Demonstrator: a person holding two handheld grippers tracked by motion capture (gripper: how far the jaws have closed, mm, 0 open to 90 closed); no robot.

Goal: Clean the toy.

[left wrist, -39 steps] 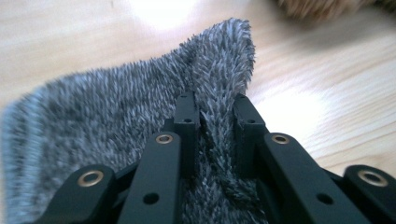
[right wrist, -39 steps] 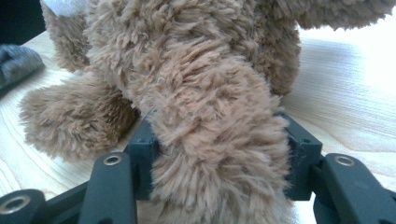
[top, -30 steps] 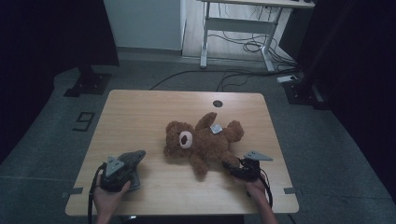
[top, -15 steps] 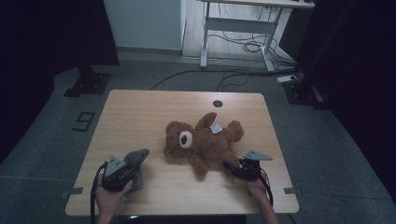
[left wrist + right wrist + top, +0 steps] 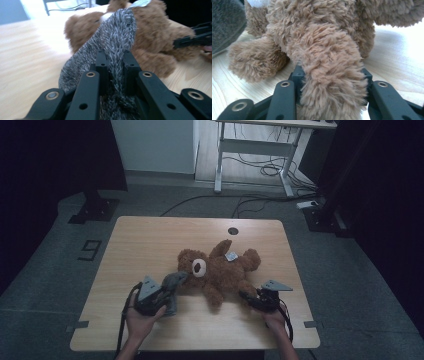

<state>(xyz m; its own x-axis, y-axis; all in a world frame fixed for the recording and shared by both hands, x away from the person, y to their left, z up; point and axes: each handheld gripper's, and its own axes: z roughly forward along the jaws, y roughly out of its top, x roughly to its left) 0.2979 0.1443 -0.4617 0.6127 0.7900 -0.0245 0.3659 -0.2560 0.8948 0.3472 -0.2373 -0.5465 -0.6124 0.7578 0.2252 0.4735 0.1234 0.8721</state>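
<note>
Holding the bear (image 5: 220, 270) mid-surface (image 5: 150, 235): right hand-held gripper (image 5: 248, 296) has just closed on its leg, left hand-held gripper (image 5: 172, 282) pinches a grey sock (image 5: 117, 40) by bear's head. Next, I reckon: slide sock onto a limb w/ bear kept steady.

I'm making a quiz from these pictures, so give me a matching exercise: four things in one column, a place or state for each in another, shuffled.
1. bear
2. grey cloth
3. right gripper
4. round hole

A. pinched in the left gripper
B. clamped on a brown limb
C. in the tabletop, beyond the bear
D. lying mid-table

Pairs: 1-D, 2-A, 3-B, 4-C
</note>
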